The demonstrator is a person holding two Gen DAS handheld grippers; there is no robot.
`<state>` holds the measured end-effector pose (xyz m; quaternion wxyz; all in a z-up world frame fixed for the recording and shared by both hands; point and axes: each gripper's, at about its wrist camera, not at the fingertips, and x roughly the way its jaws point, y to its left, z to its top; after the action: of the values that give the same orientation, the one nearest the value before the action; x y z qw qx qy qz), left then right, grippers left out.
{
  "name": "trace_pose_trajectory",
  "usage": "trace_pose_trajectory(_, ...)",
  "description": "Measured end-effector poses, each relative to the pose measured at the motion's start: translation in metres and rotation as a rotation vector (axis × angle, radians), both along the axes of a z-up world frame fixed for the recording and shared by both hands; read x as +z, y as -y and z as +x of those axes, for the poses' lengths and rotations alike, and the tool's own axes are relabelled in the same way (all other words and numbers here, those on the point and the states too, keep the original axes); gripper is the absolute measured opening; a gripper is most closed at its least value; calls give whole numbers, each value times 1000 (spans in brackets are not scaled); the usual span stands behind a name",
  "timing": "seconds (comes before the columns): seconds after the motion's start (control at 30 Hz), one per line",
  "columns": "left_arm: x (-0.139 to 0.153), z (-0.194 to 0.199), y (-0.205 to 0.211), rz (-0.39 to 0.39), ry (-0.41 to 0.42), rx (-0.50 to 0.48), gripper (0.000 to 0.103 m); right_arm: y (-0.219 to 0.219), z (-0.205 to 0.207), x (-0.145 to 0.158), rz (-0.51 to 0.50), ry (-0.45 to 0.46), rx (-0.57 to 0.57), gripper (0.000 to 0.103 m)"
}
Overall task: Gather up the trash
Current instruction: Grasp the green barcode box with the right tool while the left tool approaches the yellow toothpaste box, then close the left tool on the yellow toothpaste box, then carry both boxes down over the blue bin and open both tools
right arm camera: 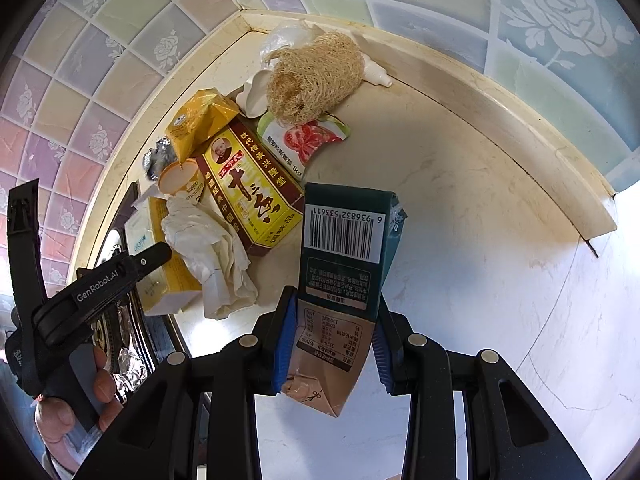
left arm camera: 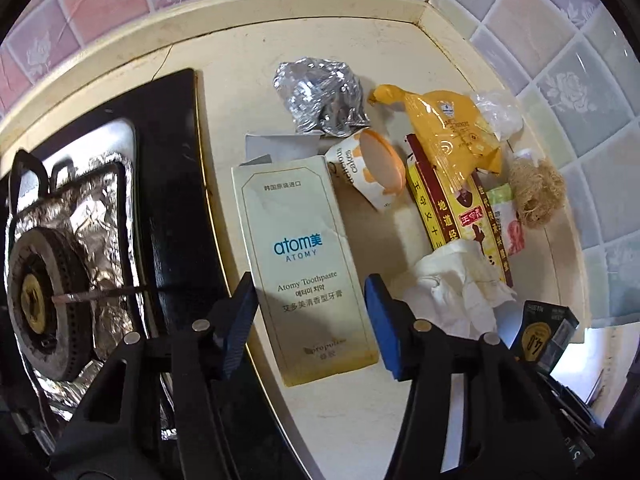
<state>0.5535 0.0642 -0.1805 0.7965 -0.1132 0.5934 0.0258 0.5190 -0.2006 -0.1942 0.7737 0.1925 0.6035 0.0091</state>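
— Closest to us, our right gripper (right arm camera: 334,344) is clamped on the dark green drink carton with a barcode (right arm camera: 344,248), lifted clear of the cream stone counter (right arm camera: 460,240)

— And our left gripper (left arm camera: 312,324)?

— Its jaws straddle the long pale yellow toothpaste box (left arm camera: 304,256) beside the stove; we can't tell whether the pads press it yet

— So what's left?

— Nearly everything, we judge: crumpled foil ball (left arm camera: 320,96), paper cake cup (left arm camera: 372,168), yellow snack wrapper (left arm camera: 448,128), red-and-yellow seasoning box (right arm camera: 252,192), wadded white tissue (right arm camera: 208,256), loofah scrubber (right arm camera: 312,80)
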Motion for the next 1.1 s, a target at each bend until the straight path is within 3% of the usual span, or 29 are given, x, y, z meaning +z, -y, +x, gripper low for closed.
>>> trace_pose_trajectory(0.23, 9, -18, -5, -37, 11, -16, 49, -3, -9, 8, 6, 13, 19, 34)
trace_pose_trajectory(0.6, 72, -89, 5, -82, 92, -58, 49, 0, -46, 36, 26, 60, 54, 34)
trace_pose_trajectory(0.93, 127, -194, 31, -141, 200, -74, 49, 4, -126, 92, 43, 151, 168, 34)
trace_pose_trajectory(1.1, 144, -263, 52, -152, 261, -78, 49, 7, -185, 116, 39, 200, 242, 34)
